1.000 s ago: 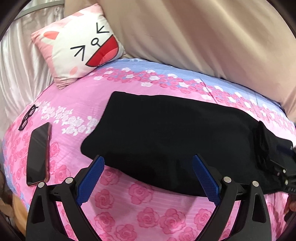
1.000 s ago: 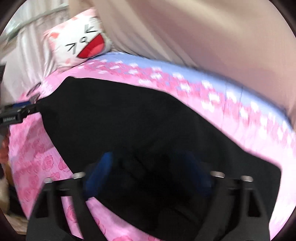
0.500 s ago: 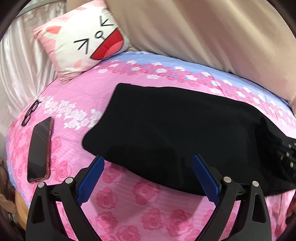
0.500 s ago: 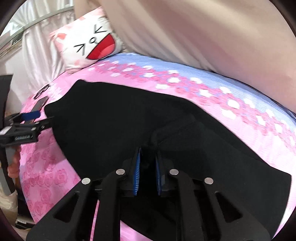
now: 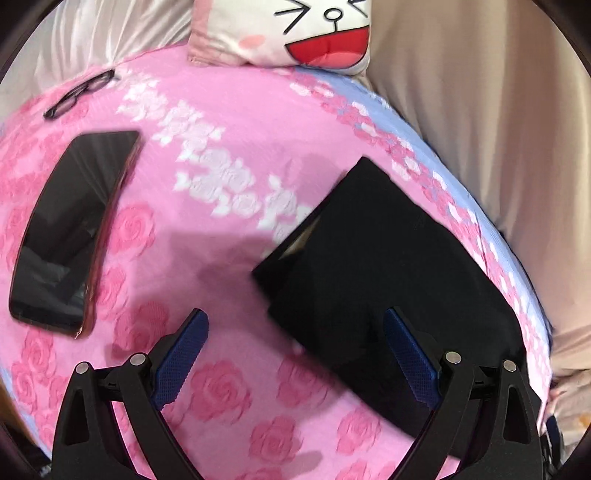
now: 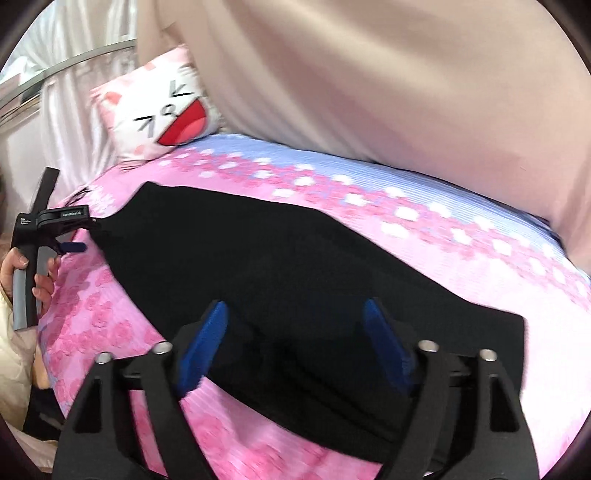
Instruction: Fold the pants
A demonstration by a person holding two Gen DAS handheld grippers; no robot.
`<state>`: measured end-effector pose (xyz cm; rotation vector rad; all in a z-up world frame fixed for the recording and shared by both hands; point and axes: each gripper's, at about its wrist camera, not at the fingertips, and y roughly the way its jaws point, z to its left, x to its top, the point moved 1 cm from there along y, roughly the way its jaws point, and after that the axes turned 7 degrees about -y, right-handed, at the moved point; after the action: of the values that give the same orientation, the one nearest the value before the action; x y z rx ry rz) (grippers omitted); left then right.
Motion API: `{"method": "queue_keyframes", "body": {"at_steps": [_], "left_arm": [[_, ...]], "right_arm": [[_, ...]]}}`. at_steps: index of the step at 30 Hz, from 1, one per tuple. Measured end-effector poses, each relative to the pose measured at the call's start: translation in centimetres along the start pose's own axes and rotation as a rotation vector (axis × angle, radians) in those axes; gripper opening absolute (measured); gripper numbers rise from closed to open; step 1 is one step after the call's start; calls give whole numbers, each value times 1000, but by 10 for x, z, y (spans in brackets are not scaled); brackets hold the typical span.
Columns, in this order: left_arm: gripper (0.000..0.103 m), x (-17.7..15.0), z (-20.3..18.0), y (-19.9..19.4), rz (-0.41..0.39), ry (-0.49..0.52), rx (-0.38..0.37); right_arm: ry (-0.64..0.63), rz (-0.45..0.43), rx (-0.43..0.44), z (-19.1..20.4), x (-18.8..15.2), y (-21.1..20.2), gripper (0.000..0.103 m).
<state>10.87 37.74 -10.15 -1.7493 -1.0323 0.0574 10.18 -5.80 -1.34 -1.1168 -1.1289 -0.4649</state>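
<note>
Right gripper reopened, released pants; left gripper swung leftward.

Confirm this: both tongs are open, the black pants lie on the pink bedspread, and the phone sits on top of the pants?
Not quite. The left wrist view shows the phone lying on the pink bedspread, apart from the black pants. Left tongs and right tongs are open.

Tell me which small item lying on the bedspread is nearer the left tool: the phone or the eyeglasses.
The phone: it lies just left of the open left tool, while the eyeglasses sit farther back near the pillow.
</note>
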Motion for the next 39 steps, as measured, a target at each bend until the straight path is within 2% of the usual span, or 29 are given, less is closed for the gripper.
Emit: {"method": "queue_keyframes", "body": {"at_steps": [3,4,5,6,7,8,9,12,15,20,23,26,28,31,32,39], "left_arm": [[91,4,-15,11,-2,11,-18],[91,4,-21,14,-5,24,-7],[85,4,-29,17,-11,43,5],[67,4,-35,19,-34,58,34],[55,3,-41,19,-73,80,84],[30,4,-45,19,-83,99,92],[27,5,-48,20,-73,103,70],[24,7,-60,12,-102,109,66],[24,0,-87,-12,-175,177,58],[24,-32,-162,-55,-245,340,-41],[24,-66,-217,-77,-264,466,-121],[23,-102,-266,-84,-244,568,-194],[16,-133,-302,-84,-216,647,-246],[14,-166,-336,-77,-172,701,-281],[0,-181,-348,-76,-151,721,-306],[0,-248,-403,-68,-94,844,-343]], "right_arm": [[44,-1,-46,-17,-11,-14,84],[56,-1,-62,-22,-15,-17,88],[79,2,-87,-30,-21,-22,92],[95,4,-101,-36,-25,-25,92],[117,5,-118,-44,-30,-28,92],[147,4,-134,-53,-38,-34,92],[166,5,-147,-60,-43,-37,92],[236,11,-207,-88,-66,-52,92],[304,20,-260,-115,-89,-65,92],[416,32,-328,-157,-127,-84,92],[489,21,-360,-181,-149,-97,92],[524,13,-369,-194,-163,-106,92],[535,9,-375,-202,-171,-112,92],[559,-3,-374,-212,-182,-121,92],[569,-10,-376,-216,-187,-126,92],[617,-28,-371,-238,-211,-139,92]]}}
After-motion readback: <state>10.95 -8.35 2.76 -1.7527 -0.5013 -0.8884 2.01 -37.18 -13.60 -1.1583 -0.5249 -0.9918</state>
